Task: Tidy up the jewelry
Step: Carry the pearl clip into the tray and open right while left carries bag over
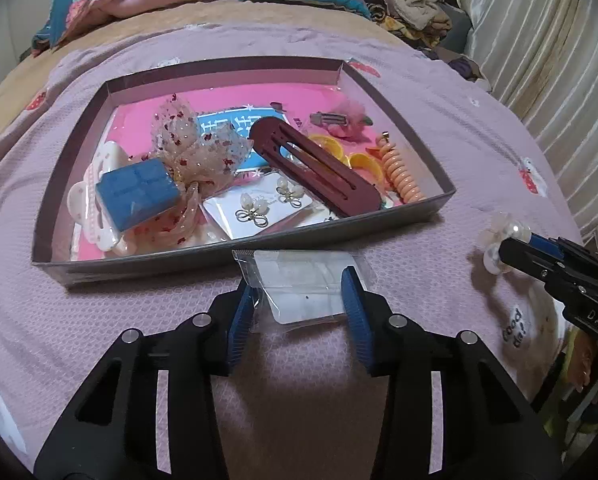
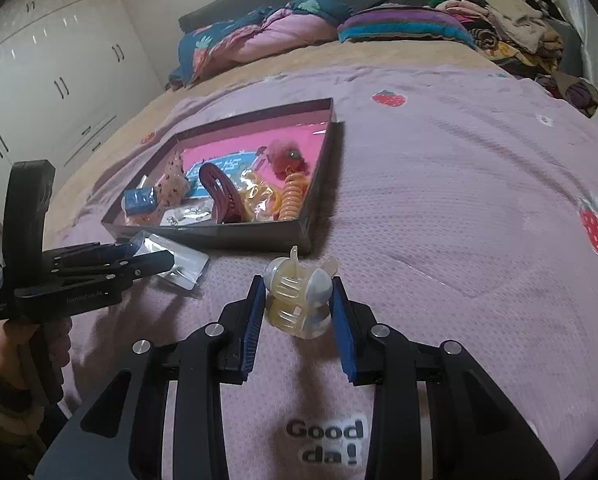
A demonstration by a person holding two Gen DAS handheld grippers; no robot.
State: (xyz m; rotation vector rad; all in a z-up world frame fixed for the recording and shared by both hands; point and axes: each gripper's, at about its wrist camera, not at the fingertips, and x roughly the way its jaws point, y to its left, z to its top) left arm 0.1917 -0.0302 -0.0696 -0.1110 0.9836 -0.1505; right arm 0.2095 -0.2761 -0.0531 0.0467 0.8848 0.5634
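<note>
A shallow grey box (image 1: 139, 262) with a pink floor lies on the lilac bedspread. It holds several accessories: a maroon hair clip (image 1: 315, 164), an orange spiral hair tie (image 1: 401, 174), a card of pearl earrings (image 1: 263, 202), a blue block (image 1: 139, 194) and a tulle bow (image 1: 195, 140). Just in front of the box, my left gripper (image 1: 299, 296) is shut on a clear plastic packet (image 1: 307, 280) holding a white card. To the right, my right gripper (image 2: 299, 304) is shut on a translucent pearly hair claw (image 2: 299, 292), held slightly above the bedspread.
Folded quilts and pillows (image 2: 267, 36) lie at the head of the bed, and piled clothes (image 2: 519, 44) sit at its far right. A pale curtain (image 1: 539, 60) hangs along the right, and white wardrobes (image 2: 51, 60) stand to the left. A hand (image 2: 3, 344) grips the left tool's handle.
</note>
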